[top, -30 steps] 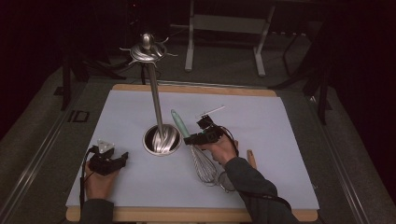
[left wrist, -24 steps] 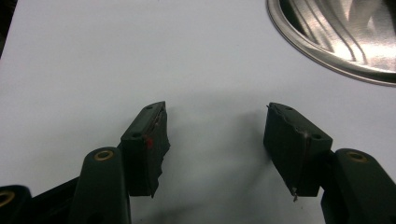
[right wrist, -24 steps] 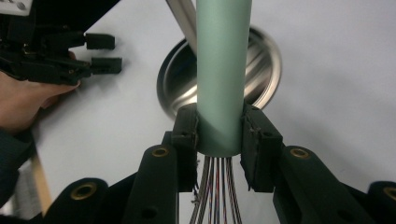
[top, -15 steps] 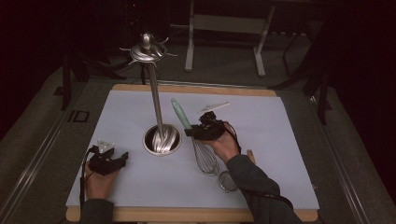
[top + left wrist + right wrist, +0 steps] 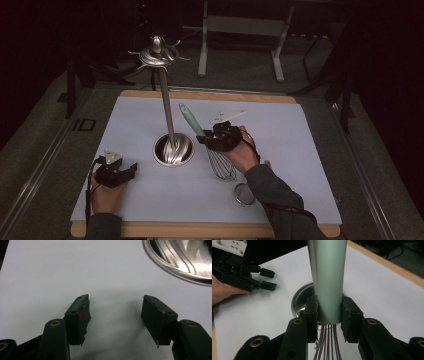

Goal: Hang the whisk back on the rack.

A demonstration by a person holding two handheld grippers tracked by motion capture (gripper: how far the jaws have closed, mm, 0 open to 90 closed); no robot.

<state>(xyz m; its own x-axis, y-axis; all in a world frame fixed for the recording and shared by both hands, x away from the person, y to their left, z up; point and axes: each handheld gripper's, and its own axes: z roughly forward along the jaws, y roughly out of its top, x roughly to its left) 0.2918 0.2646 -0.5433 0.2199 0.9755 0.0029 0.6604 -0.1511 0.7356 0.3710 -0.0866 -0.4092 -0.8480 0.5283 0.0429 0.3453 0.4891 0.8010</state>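
Right gripper [image 5: 204,138] fingers clenched on the whisk [image 5: 329,280] handle — raised beside the utensil stand [image 5: 166,107], unhung — left gripper [image 5: 116,312] released.

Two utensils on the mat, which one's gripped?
The wire whisk with the pale green handle: the right gripper is shut on its handle, holding it tilted. The small round metal strainer lies untouched near the mat's front edge.

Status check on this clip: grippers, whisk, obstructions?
Right hand-held gripper shut on whisk handle. Left hand-held gripper open on mat. Utensil stand close beside the whisk.
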